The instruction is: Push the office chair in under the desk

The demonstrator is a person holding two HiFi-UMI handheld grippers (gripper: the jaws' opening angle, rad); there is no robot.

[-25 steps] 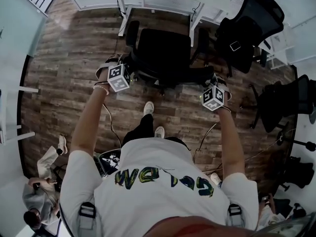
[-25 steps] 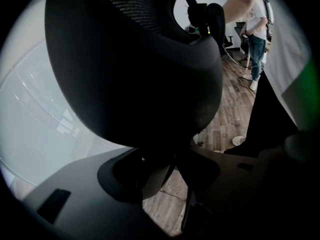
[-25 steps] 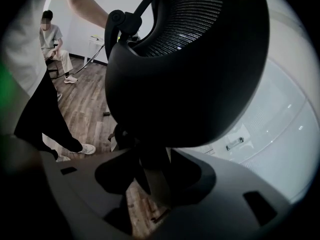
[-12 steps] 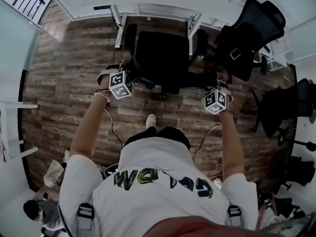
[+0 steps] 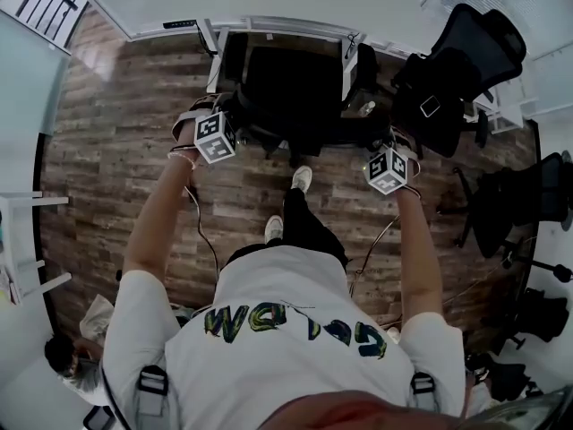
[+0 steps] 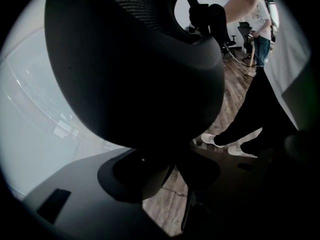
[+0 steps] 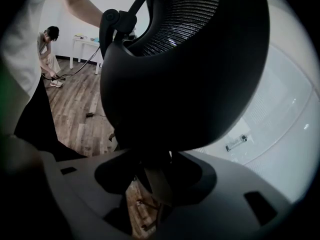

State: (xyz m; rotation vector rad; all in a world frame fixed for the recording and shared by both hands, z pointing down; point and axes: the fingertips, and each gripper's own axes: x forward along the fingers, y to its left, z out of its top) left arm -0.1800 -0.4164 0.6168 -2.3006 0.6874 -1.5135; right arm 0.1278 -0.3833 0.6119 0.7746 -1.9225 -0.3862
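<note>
In the head view the black office chair [image 5: 295, 92] stands at the white desk [image 5: 269, 7], its seat partly under the desk top. My left gripper [image 5: 231, 119] is at the left edge of the backrest and my right gripper [image 5: 378, 143] at the right edge. The mesh backrest [image 6: 135, 64] fills the left gripper view, and its rim sits between the jaws of the left gripper [image 6: 170, 176]. The right gripper [image 7: 160, 179] likewise has the backrest [image 7: 190, 69] rim between its jaws. Both look clamped on it.
A second black chair [image 5: 457, 61] stands close at the right of the desk, and more chairs [image 5: 528, 195] stand further right. Cables [image 5: 201, 231] trail over the wooden floor. A person [image 5: 67, 361] crouches at the lower left beside a white table [image 5: 13, 240].
The chair and both grippers have moved toward the desk, and the seat is further under the top. The person holding the grippers has stepped forward.
</note>
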